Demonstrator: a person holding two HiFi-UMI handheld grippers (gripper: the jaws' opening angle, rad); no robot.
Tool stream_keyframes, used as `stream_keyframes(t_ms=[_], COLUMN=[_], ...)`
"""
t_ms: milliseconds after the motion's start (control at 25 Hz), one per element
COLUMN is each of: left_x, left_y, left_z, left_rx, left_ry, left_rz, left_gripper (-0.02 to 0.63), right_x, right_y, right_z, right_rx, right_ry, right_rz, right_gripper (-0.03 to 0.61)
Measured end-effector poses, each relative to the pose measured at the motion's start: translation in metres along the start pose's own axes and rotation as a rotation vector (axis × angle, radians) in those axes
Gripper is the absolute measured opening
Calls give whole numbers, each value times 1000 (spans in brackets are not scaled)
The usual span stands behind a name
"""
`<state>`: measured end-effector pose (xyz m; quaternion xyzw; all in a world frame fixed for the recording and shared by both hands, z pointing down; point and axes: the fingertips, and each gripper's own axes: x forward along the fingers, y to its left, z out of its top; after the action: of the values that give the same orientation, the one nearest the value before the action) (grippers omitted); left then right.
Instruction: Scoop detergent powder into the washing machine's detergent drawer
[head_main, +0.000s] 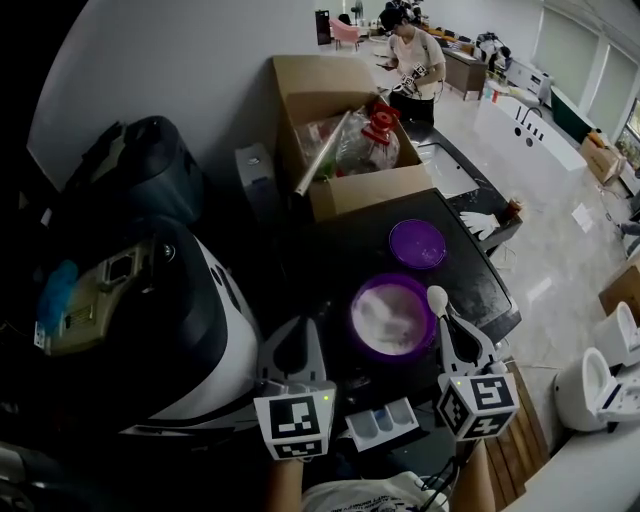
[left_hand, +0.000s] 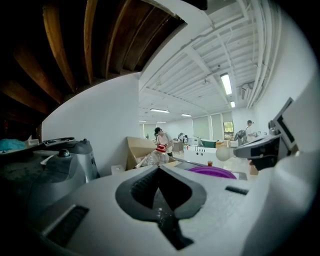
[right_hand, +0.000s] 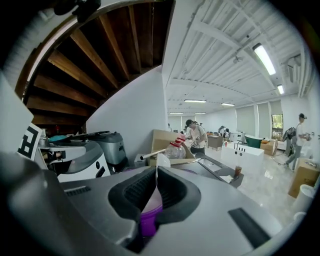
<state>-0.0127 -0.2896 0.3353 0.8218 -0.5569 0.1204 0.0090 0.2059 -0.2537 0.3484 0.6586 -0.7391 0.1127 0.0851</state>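
Note:
A purple tub of white detergent powder (head_main: 392, 316) stands open on the dark worktop, and its rim (left_hand: 212, 172) shows in the left gripper view. My right gripper (head_main: 449, 325) (right_hand: 156, 187) is shut on the handle of a white scoop (head_main: 437, 297) (right_hand: 161, 162), held upright by the tub's right rim. The scoop's bowl looks empty. My left gripper (head_main: 298, 345) (left_hand: 160, 186) is shut on nothing, left of the tub, over the white washing machine (head_main: 205, 330). The detergent drawer (head_main: 383, 424) stands pulled out below, between the two grippers.
The tub's purple lid (head_main: 417, 243) lies behind it. A cardboard box (head_main: 350, 130) of bottles and bags stands at the back of the worktop. A dark appliance (head_main: 150, 160) sits at the left. A person (head_main: 415, 62) stands far behind.

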Motion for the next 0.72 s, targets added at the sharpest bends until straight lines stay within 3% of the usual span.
stream_keyframes(t_ms=[280, 720], left_x=[1, 2], left_y=[-1, -4], left_z=[-8, -21], left_rx=[2, 14], left_ry=[32, 68], left_rz=[35, 35], left_gripper=[2, 2], right_x=[13, 37], right_y=[-2, -1], right_z=[-1, -22], right_rx=[-69, -191], right_ry=[55, 256], right_rz=[76, 188], right_gripper=[21, 21])
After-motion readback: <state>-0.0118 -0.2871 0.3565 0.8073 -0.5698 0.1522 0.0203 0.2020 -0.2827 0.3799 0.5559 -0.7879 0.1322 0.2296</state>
